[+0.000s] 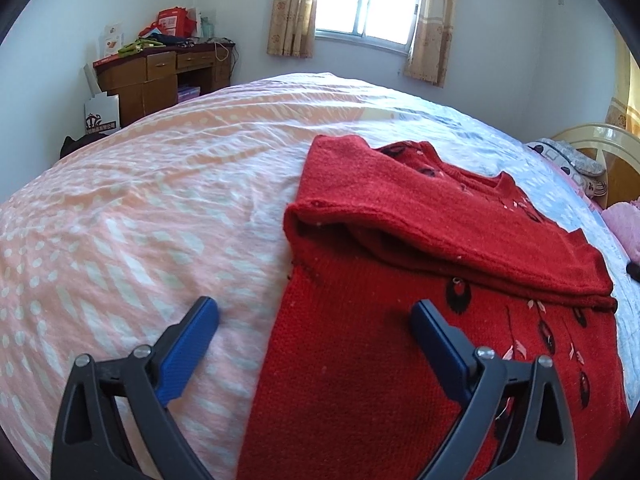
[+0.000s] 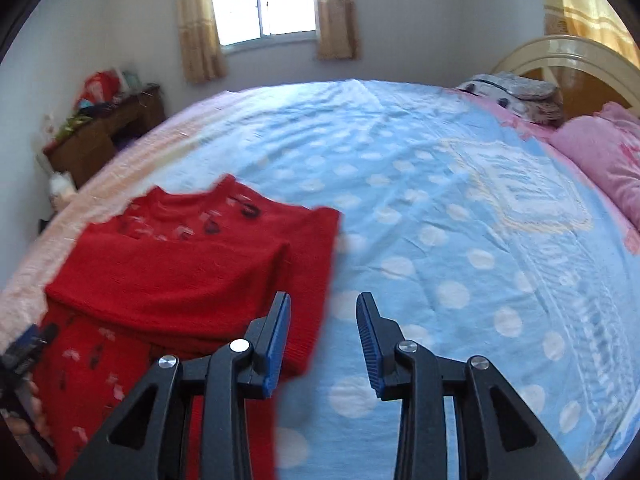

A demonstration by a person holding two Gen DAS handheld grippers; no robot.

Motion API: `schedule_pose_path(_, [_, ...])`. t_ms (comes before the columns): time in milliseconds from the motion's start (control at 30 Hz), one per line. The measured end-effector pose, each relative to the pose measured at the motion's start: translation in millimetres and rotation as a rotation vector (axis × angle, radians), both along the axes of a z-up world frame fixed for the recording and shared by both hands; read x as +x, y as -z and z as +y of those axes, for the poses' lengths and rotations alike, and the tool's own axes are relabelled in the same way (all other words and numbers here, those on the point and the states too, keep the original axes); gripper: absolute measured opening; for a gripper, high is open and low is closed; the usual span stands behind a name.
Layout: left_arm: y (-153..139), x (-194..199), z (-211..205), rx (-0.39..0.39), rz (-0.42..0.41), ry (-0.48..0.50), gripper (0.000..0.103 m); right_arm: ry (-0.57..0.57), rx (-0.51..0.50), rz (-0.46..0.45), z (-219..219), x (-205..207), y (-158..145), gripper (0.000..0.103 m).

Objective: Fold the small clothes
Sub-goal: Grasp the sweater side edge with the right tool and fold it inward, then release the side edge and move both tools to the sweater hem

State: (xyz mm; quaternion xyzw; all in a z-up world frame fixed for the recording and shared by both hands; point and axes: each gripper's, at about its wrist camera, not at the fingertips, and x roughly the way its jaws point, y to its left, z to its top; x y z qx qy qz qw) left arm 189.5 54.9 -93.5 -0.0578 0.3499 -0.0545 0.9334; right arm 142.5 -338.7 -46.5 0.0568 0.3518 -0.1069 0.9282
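A red knitted sweater (image 1: 400, 208) with black and pink marks lies flat on the bed, with a sleeve folded across its chest. My left gripper (image 1: 316, 306) hovers wide open over the sweater's lower left edge, one finger above the sheet and the other above the knit, nothing pinched. In the right wrist view the sweater (image 2: 180, 264) lies at the left. My right gripper (image 2: 325, 300) stands partly open at its right edge; the left finger (image 2: 278, 340) overlaps the red cloth and the gap between the fingers holds only blue sheet. A hand (image 2: 36, 412) shows at the far left.
The bed sheet is pink with white dots (image 1: 140, 208) on one side and blue with white dots (image 2: 460, 220) on the other. Pink pillows (image 2: 600, 160) and a cream headboard (image 2: 560, 52) lie at the right. A cluttered wooden desk (image 1: 160, 72) stands against the far wall.
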Motion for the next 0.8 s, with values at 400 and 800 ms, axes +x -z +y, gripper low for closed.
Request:
schedule_pose_path(400, [1,3,-5,0.030,0.007,0.001,0.102,-0.157,-0.017,0.148,51,61,52,0.023])
schedule_pose_path(800, [0,2,-6,0.040,0.031,0.007,0.103,-0.134,-0.038,0.020,68,-73,1,0.047])
